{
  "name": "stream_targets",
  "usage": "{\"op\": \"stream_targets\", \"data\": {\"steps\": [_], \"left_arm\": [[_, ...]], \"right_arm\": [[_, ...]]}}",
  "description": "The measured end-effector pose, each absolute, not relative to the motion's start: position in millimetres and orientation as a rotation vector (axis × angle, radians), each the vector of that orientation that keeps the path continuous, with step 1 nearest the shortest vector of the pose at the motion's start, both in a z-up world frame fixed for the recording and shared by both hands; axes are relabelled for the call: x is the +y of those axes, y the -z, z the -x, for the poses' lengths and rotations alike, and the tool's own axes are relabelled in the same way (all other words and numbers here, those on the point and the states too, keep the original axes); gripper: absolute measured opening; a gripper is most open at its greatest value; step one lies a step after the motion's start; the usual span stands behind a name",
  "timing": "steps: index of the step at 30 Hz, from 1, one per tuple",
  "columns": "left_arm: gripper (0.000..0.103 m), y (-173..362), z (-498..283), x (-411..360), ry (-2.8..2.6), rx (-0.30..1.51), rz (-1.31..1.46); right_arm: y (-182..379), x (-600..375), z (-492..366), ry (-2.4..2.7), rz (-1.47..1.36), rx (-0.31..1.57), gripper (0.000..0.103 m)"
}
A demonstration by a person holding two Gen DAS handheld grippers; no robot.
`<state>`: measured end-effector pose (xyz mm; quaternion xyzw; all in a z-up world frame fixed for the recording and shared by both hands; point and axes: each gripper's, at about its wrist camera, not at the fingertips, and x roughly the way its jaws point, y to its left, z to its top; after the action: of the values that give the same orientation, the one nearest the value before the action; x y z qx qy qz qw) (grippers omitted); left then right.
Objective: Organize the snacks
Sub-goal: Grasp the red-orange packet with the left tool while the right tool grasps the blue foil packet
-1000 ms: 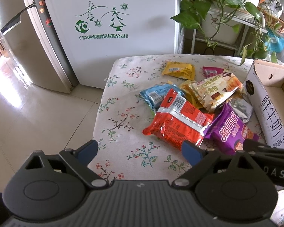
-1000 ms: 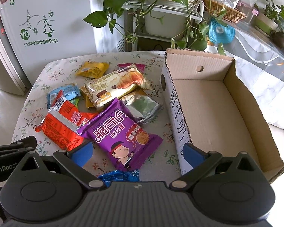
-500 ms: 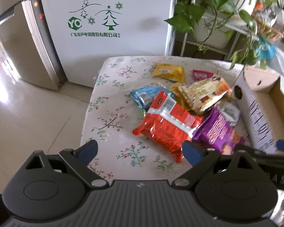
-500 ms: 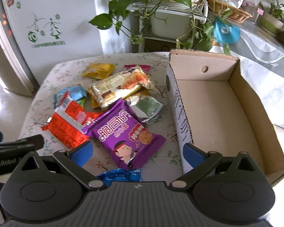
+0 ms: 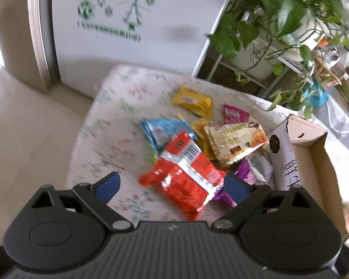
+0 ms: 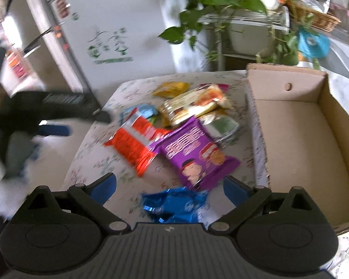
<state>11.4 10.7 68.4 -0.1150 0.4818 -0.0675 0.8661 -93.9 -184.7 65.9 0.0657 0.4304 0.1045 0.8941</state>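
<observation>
One cardboard box (image 6: 297,144), one red packet (image 5: 186,176), one purple packet (image 6: 195,153)

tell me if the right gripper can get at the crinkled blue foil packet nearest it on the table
Probably yes. The crinkled blue foil packet lies alone on the floral tablecloth, in line with the gap of the right gripper, nothing on top. Its jaws are closing slightly with nothing between them, still wide enough. The purple snack bag sits just beyond.

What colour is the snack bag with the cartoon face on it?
Purple. The snack bag shows best in the right wrist view, lying beside the cardboard box.
</observation>
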Motion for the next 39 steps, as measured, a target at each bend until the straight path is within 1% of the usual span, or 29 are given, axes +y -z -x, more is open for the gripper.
{"op": "stream_targets", "data": {"steps": [4, 12, 20, 27, 31, 33, 36, 39], "left_arm": [[0.095, -53.4, -21.9, 1.0, 0.119, 1.039, 0.292], [0.096, -36.3, -45.5, -12.6, 0.051, 1.029, 0.320], [0.097, -10.8, -53.9, -17.9, 0.015, 1.057, 0.267], [0.097, -13.6, -40.6, -0.1, 0.006, 1.080, 0.229], [0.097, -22.0, -32.3, 18.9, 0.040, 1.078, 0.287], [0.097, -24.5, -28.0, 24.5, 0.050, 1.080, 0.295], [0.097, -27.3, -20.5, 24.7, 0.075, 1.048, 0.276], [0.097, -29.8, -16.7, 11.5, 0.141, 1.024, 0.186]], "right_arm": [[-56.3, -182.2, 97.7, -0.236, -0.117, 0.923, 0.095], [-40.1, -182.3, 95.9, -0.245, -0.135, 0.993, 0.087], [-23.6, -176.5, 90.3, -0.267, -0.158, 1.070, 0.081], [-21.7, -174.3, 89.7, -0.296, -0.190, 1.100, 0.081], [-24.6, -176.1, 88.1, -0.289, -0.212, 1.100, 0.088], [-23.3, -177.3, 86.1, -0.281, -0.222, 1.101, 0.089], [-19.1, -180.9, 80.9, -0.266, -0.253, 1.115, 0.089], [-17.2, -181.7, 77.5, -0.248, -0.261, 1.118, 0.089]]}}
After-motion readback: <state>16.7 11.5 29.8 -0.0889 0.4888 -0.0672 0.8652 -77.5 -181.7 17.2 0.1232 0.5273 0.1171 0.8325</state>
